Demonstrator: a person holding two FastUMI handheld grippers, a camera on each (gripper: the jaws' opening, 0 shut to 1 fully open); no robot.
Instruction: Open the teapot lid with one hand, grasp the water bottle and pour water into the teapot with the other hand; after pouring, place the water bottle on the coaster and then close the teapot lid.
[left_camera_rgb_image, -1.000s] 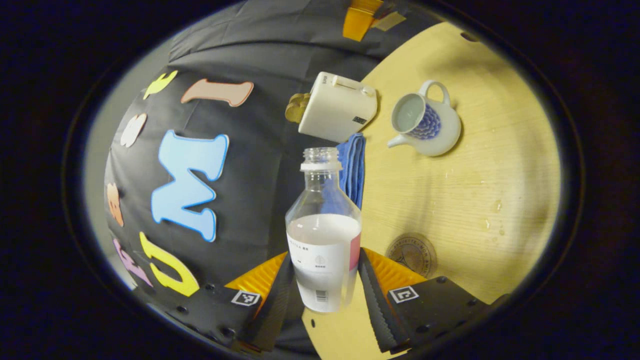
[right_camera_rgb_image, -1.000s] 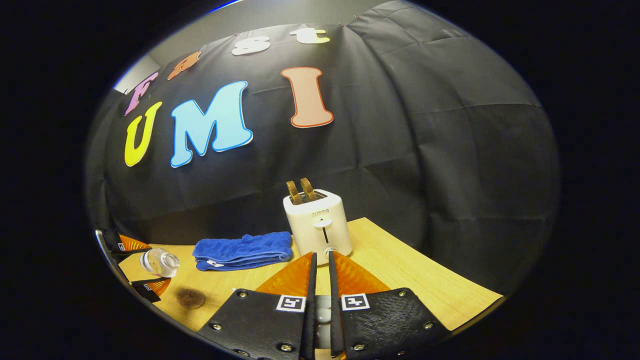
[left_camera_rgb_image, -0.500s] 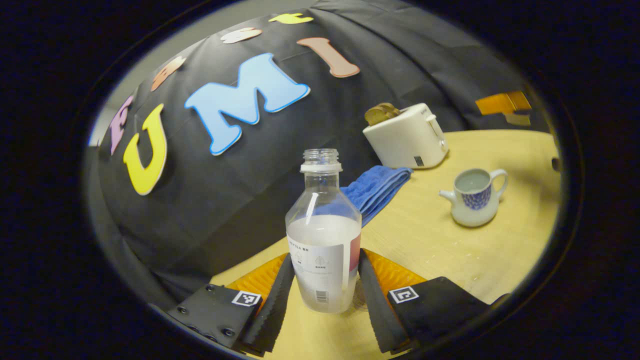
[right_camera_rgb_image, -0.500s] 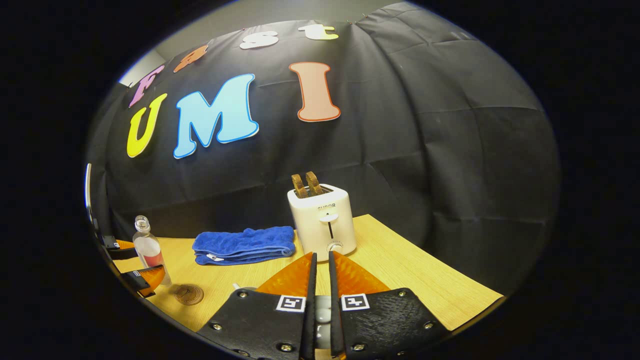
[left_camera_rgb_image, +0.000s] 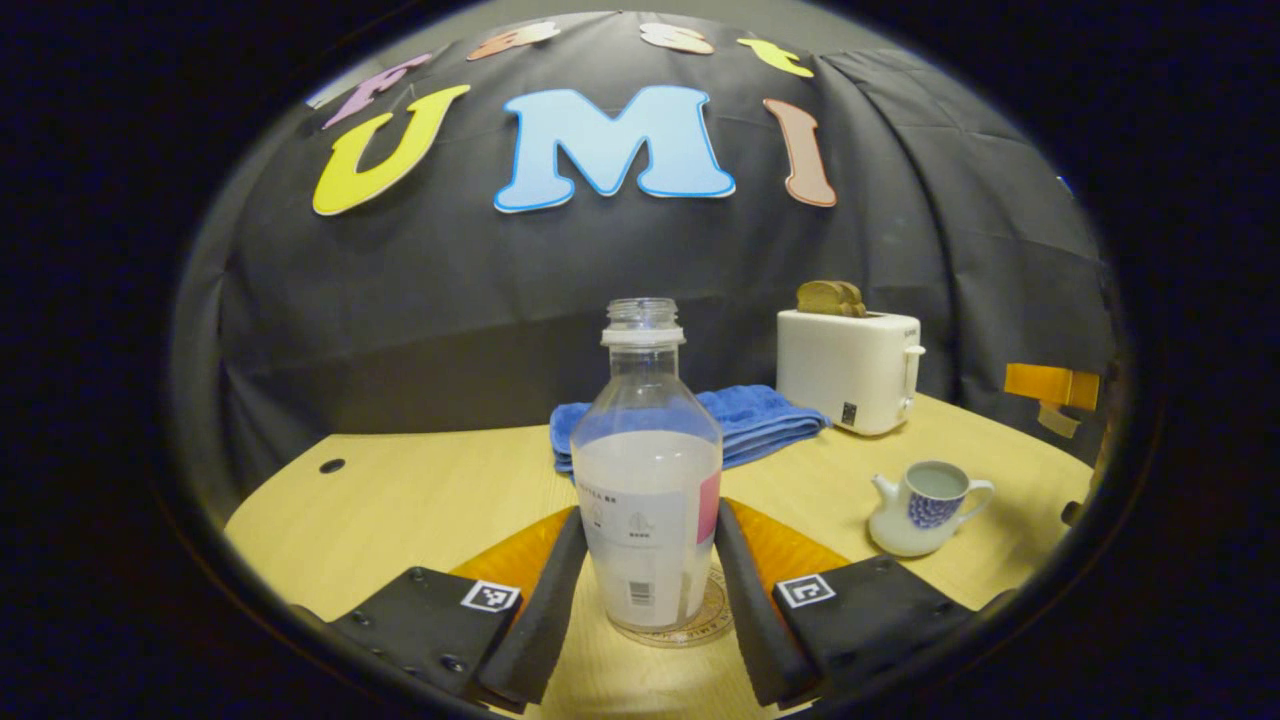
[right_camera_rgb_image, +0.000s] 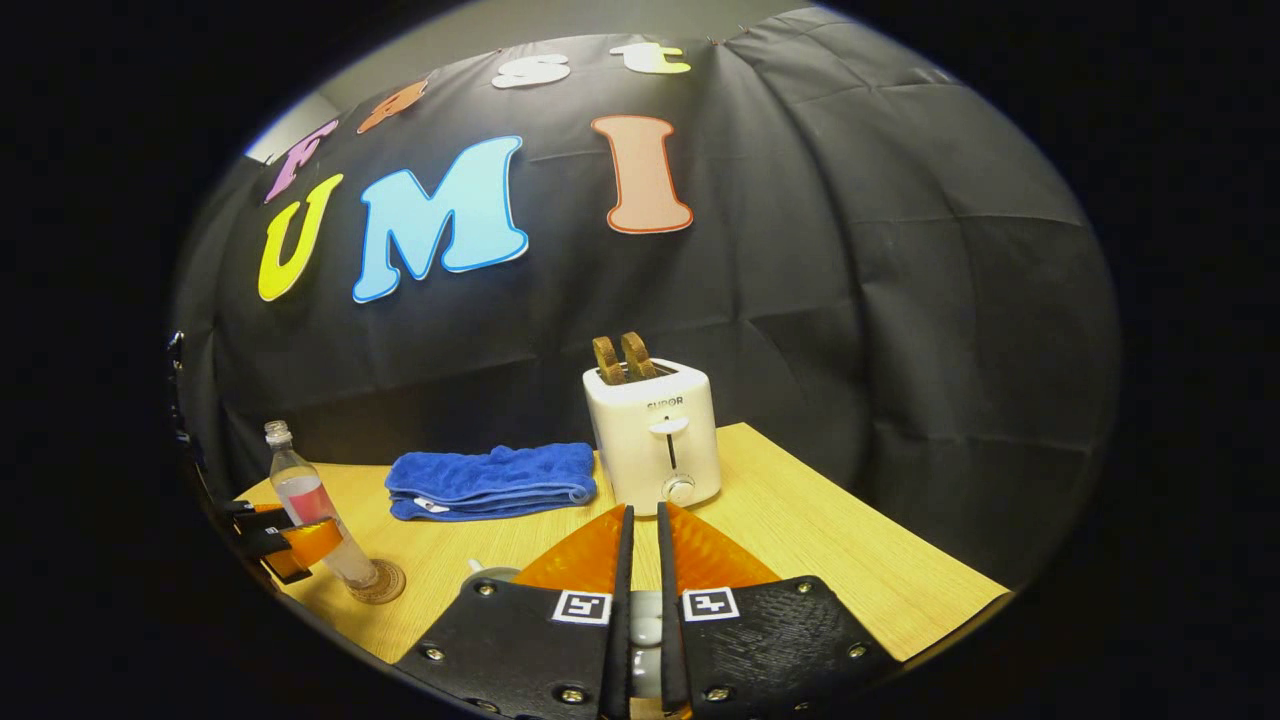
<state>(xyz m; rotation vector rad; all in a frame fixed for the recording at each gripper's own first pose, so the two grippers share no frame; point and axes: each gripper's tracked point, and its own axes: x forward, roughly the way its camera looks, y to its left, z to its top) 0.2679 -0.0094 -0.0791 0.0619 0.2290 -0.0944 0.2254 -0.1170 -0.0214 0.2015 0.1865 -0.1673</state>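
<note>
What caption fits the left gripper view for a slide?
Left claw grips the bottle, upright on the coaster; lidless teapot waits at right.

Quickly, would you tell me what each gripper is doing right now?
Left gripper: shut on the water bottle, standing on the coaster.
Right gripper: shut on the teapot lid.

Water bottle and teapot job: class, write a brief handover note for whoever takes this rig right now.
Left gripper: shut on the water bottle, upright on the coaster.
Right gripper: shut on the teapot lid.
Teapot: open on the table, holding water.
Done: lid off, water poured, bottle at the coaster.
Left: release the bottle, put the lid back.
</note>
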